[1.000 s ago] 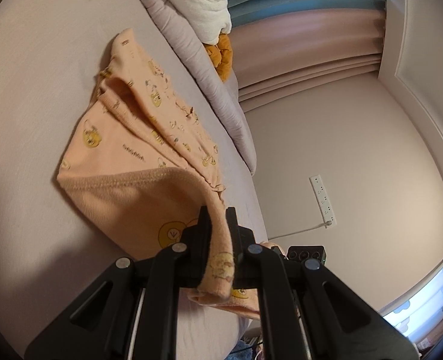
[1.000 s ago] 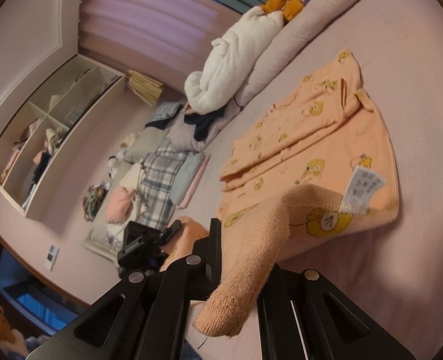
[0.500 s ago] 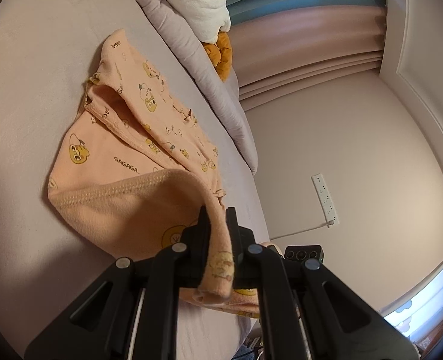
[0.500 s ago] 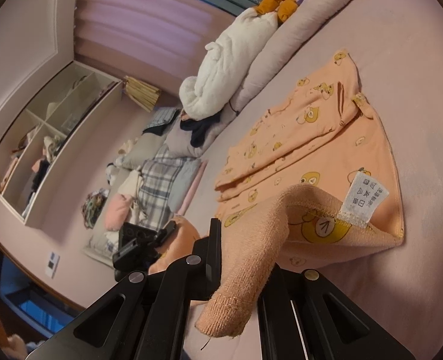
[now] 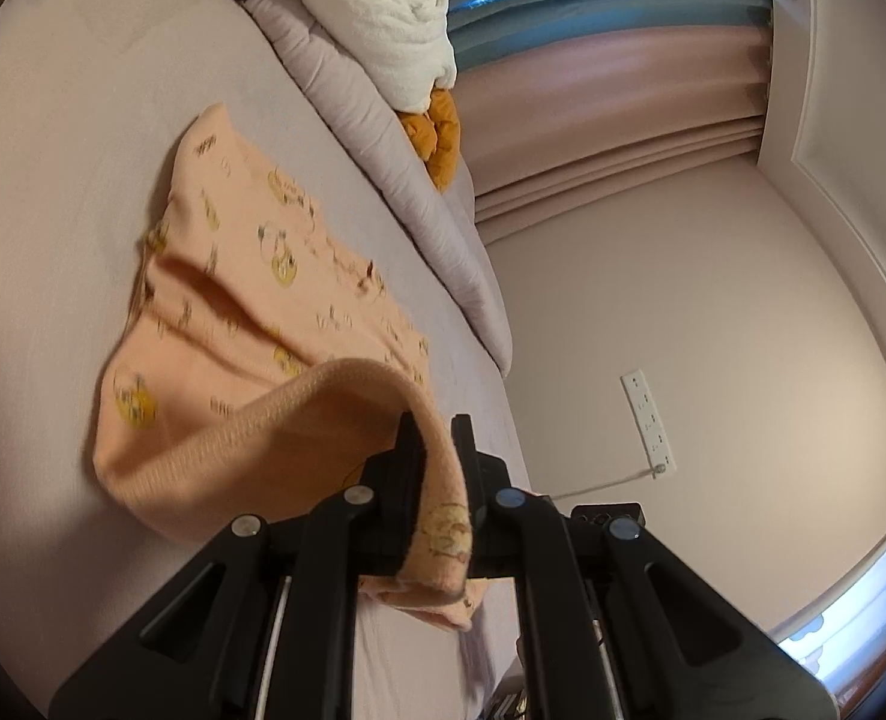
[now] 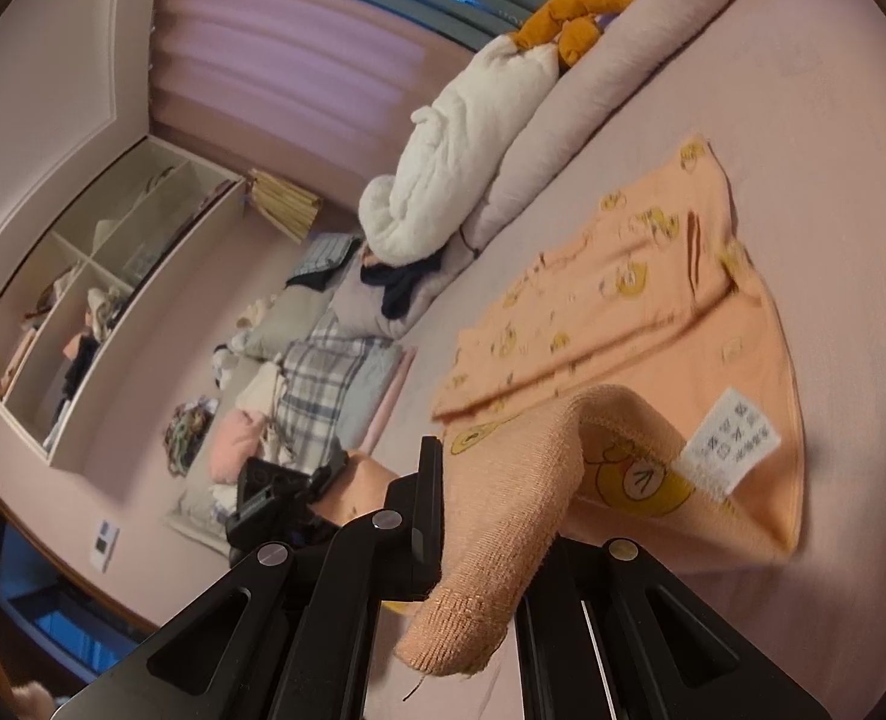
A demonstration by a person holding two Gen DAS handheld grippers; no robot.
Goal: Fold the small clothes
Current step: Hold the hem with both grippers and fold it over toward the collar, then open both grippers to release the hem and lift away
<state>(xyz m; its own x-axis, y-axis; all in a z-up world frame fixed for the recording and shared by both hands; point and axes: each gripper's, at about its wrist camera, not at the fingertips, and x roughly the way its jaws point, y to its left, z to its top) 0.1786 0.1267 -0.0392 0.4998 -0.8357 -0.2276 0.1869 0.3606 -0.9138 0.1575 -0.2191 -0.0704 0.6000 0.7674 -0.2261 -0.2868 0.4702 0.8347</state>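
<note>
Both pinching hem: left gripper (image 5: pixel 437 450), right gripper (image 6: pixel 491 480) | orange bear-print garment (image 5: pixel 233 312), bed (image 5: pixel 53 150) | risk: uneven carry toward 12 o'clock skews fold

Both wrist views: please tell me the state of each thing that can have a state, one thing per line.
Peach baby garment: partly folded, near hem lifted off the bed, far part lying flat.
Care label: exposed, facing up.
Left gripper: fingers shut on the garment's hem.
Right gripper: fingers shut on the garment's hem.
White blanket: bunched against the long cushion.
Wall socket strip: one cable plugged in.
</note>
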